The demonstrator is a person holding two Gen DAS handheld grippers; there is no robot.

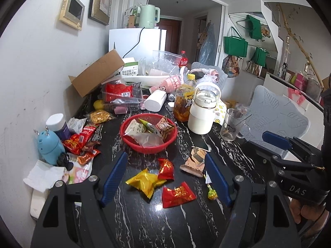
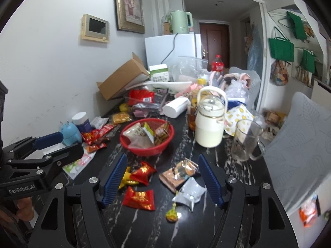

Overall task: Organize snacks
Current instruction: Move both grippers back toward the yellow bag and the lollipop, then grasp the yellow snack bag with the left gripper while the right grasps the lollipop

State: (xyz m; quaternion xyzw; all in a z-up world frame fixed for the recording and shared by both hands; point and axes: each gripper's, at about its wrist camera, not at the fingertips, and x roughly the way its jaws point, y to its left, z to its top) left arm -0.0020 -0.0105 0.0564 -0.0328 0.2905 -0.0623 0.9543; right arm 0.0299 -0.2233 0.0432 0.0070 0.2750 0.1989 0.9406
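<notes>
A red basket [image 1: 149,147] [image 2: 144,152] holding several snack packets sits mid-table. In front of it lie loose snacks: a yellow packet [image 1: 144,181], a red candy [image 1: 165,168], a flat red packet [image 1: 178,194] [image 2: 139,198], a pink-brown packet [image 1: 194,161] [image 2: 178,173], a silver packet [image 2: 190,192] and a lollipop [image 1: 211,194] [image 2: 171,214]. My left gripper [image 1: 165,159] stands open over the yellow and red ones, touching nothing. My right gripper [image 2: 163,157] is open too, with the brown and silver packets lying loose between its fingers.
A white jug [image 1: 203,113], glass mug [image 1: 232,126] and tea bottle [image 1: 184,99] stand right of the basket. More red snacks [image 1: 80,140], a blue figure [image 1: 50,144] and a tissue lie by the wall. Box clutter fills the back; a grey chair [image 1: 279,115] is at right.
</notes>
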